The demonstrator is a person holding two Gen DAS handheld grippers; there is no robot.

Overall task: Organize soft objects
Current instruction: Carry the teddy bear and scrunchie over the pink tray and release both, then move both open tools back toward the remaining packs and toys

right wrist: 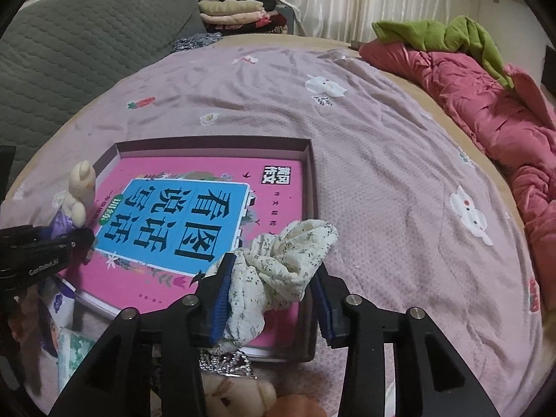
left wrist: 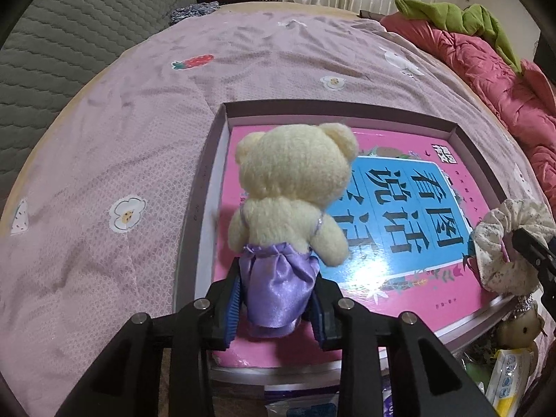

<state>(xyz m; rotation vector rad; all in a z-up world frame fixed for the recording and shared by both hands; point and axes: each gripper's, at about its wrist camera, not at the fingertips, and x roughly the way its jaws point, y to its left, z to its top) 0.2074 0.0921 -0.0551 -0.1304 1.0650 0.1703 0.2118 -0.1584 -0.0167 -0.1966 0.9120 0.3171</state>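
Left claw grips teddy bear by its skirt, upright on the pink book in the box; it may topple on release. Right claw slack around scrunchie at the book's near-right corner; could snag.

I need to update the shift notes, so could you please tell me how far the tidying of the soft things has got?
Nothing yet lies loose in the shallow box holding the pink book. In hand: the left gripper has the cream teddy bear in a purple dress over the book; the right gripper frames the floral fabric scrunchie, one pad clear of it. Left: a small brown plush and packets outside the box.
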